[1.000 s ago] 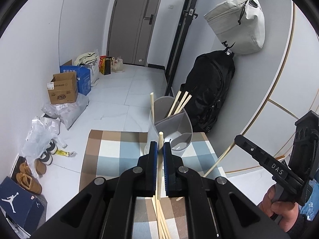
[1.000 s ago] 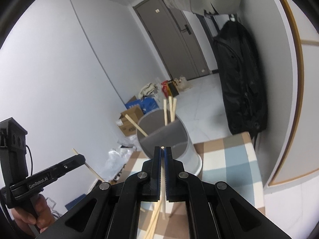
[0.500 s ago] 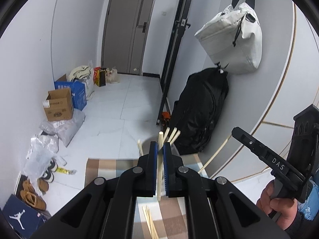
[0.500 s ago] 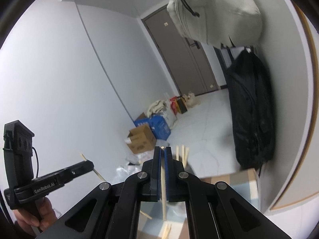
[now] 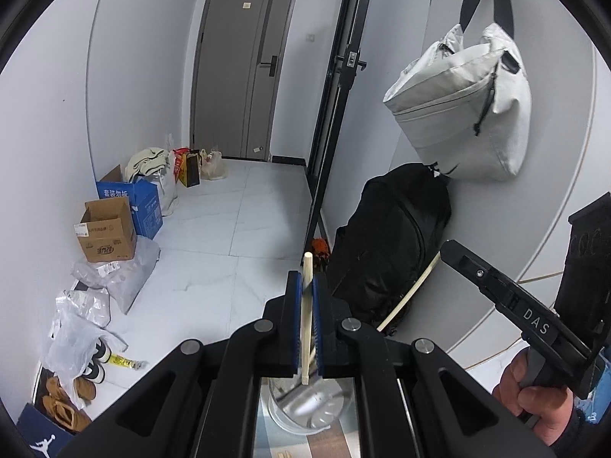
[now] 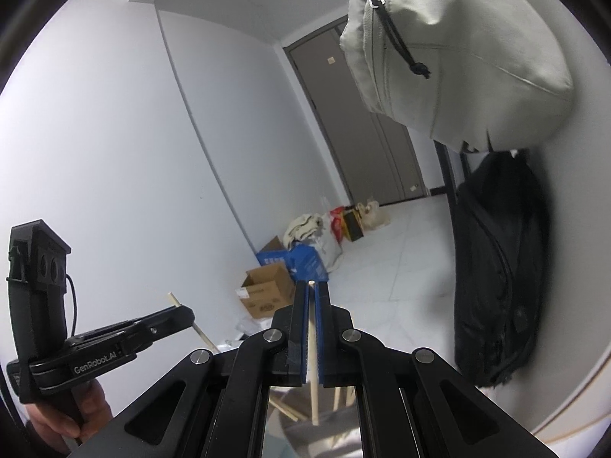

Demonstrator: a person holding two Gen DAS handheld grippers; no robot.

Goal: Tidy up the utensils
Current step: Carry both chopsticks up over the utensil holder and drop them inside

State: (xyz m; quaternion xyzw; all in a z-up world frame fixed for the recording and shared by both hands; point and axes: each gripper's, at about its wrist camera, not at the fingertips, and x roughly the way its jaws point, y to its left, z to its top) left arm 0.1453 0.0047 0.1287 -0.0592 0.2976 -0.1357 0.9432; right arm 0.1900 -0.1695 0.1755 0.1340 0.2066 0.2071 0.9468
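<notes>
Both chopsticks have risen above the grey holder point(image 5: 309, 408), left gripper point(image 5: 305, 297) and right gripper point(image 6: 311, 305) each clamping one, so I'd lower them upright.

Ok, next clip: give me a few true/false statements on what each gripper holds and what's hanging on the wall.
1. The left gripper is shut on a wooden chopstick. True.
2. The right gripper is open and empty. False: it is shut on a chopstick too.
3. A pale grey bag hangs above a black backpack. True.
4. The grey utensil holder sits on the floor by the cardboard box. False: it is directly below the left gripper.
</notes>
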